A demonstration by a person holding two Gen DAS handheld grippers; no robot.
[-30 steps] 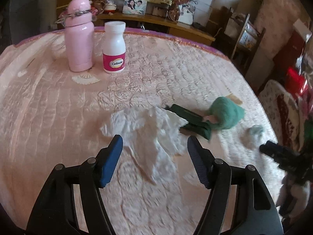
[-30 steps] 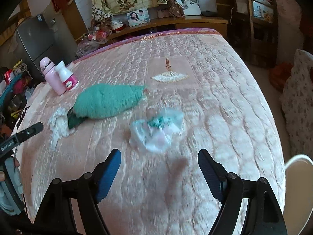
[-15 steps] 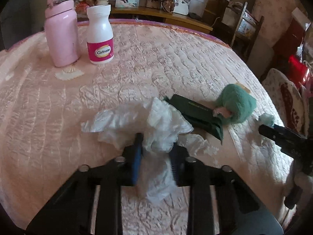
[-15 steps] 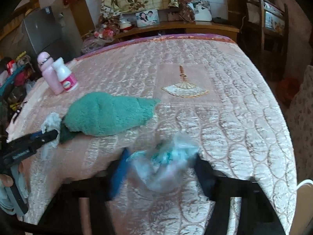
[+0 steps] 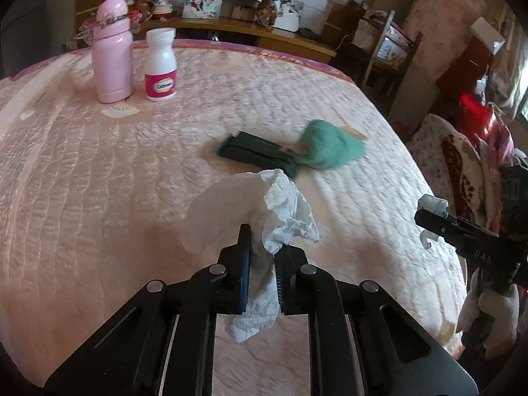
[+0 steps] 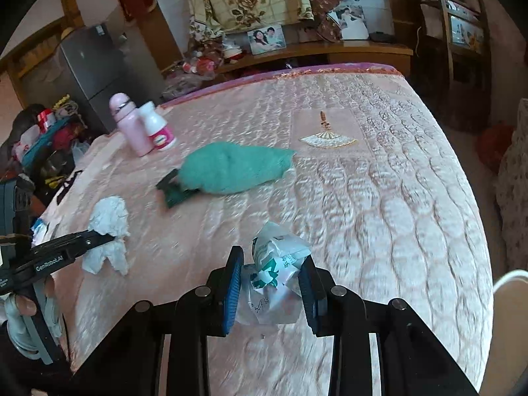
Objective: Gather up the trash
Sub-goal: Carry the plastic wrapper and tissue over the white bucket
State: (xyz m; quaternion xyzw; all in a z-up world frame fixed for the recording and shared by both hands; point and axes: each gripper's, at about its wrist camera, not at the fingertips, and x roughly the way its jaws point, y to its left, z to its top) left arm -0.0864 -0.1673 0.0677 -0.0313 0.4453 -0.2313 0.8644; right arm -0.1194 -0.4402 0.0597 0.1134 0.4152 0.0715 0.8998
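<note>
My left gripper (image 5: 262,254) is shut on a crumpled white tissue (image 5: 283,211) and holds it just above the pink quilted bedspread (image 5: 99,181). The tissue also shows in the right wrist view (image 6: 110,234), held by the left gripper (image 6: 109,236). My right gripper (image 6: 270,277) is shut on a crumpled clear plastic wrapper with green print (image 6: 274,270), lifted slightly off the bedspread (image 6: 379,198). The right gripper shows at the right edge of the left wrist view (image 5: 425,214), with a bit of the wrapper (image 5: 434,204) at its tip.
A green towel over a dark green folded item (image 5: 316,151) lies mid-bed. A pink bottle (image 5: 110,49) and a white pill bottle (image 5: 160,66) stand at the far left. A white bin rim (image 6: 510,293) is at the right beyond the bed edge. Furniture lines the far wall.
Both grippers went from open to shut on their trash. The left one lifted the tissue off the bedspread and the right one lifted the wrapper.
</note>
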